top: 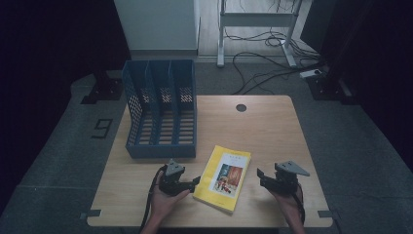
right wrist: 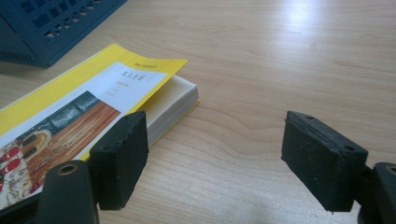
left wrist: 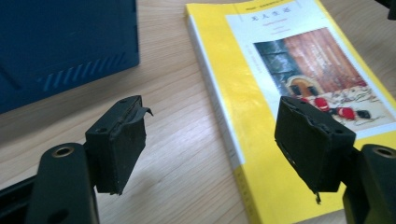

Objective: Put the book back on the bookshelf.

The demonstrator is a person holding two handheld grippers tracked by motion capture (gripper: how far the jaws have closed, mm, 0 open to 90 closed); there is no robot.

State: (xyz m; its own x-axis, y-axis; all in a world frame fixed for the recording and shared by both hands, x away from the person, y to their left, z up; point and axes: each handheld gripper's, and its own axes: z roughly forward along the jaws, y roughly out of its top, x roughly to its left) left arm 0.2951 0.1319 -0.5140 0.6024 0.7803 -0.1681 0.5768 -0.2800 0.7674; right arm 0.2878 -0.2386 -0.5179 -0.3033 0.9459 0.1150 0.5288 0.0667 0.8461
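The yellow book point(top: 223, 178) lay flat on the table point(top: 272, 131), at five o'clock from the blue file rack point(top: 160, 109). The left gripper point(top: 195, 183) stood released at the book's nine o'clock edge; the right gripper point(top: 260, 175), jaws likewise spread and empty, waited at its three o'clock.

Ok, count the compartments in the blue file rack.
3. The blue file rack stands at the table's far left, its slots side by side: left, middle and right. All look empty, though the walls hide parts.

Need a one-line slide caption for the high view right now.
Two open claws, left and right, flank a yellow book lying flat before a blue file rack.
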